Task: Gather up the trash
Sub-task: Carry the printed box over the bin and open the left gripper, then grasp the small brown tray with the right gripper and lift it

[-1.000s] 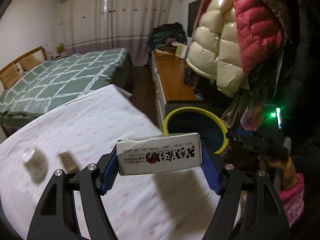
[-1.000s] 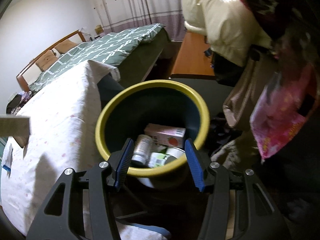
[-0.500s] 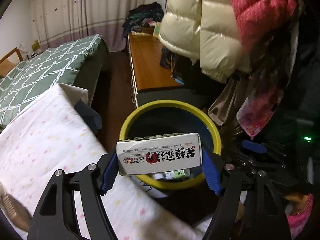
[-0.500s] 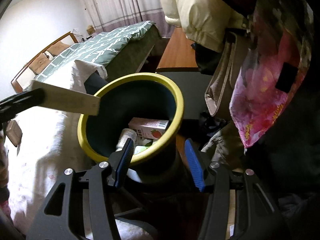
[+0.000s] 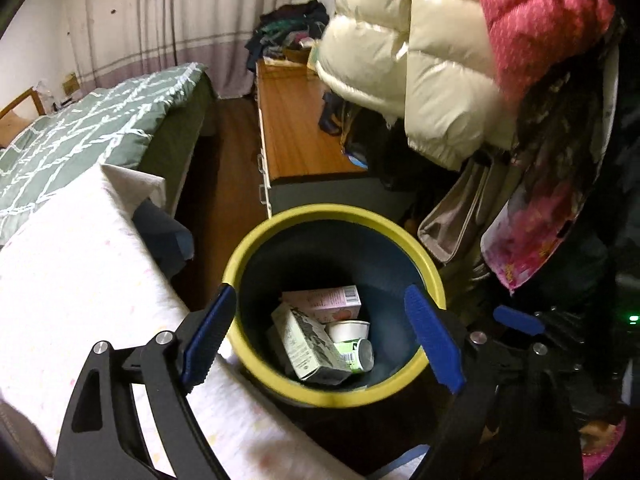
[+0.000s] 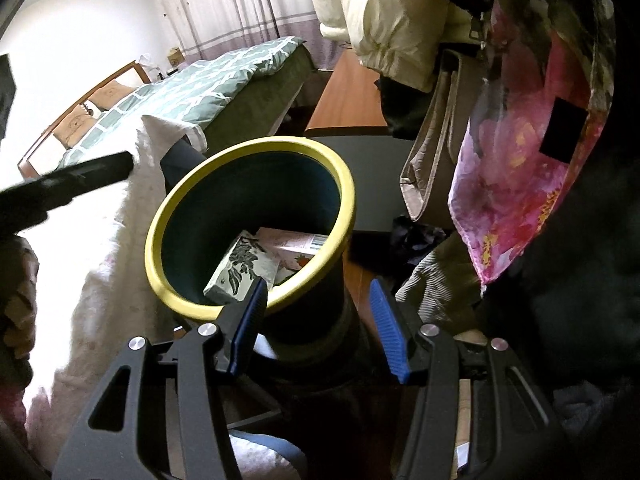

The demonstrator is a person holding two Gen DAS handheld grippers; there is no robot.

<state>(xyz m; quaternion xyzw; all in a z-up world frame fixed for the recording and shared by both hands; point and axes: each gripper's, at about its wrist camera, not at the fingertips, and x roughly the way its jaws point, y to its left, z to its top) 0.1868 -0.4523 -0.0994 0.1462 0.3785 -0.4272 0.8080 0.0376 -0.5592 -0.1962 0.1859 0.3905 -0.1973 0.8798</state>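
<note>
half-hidden cartons (image 5: 310,346) in bin (image 5: 434,276)

Left gripper (image 5: 322,336) has just been opening, nothing between its fingers; right gripper (image 6: 318,324) half-open, empty

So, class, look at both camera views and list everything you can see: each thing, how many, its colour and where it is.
bin: one, dark blue with yellow rim, on the floor beside the cloth-covered surface
green-and-white carton: one, leaning inside the bin
pink carton: one, in the bin, behind it
white cup: one, in the bin
cloth-covered surface: one, white, left
bed: one, green checked quilt, far left
wooden cabinet: one, brown top, behind the bin
puffer jackets: two, cream and red, hanging on the right
left gripper: black, blue pads, above the bin; jaws have just been opening, nothing between them
right gripper: same colours, beside the bin, open
</note>
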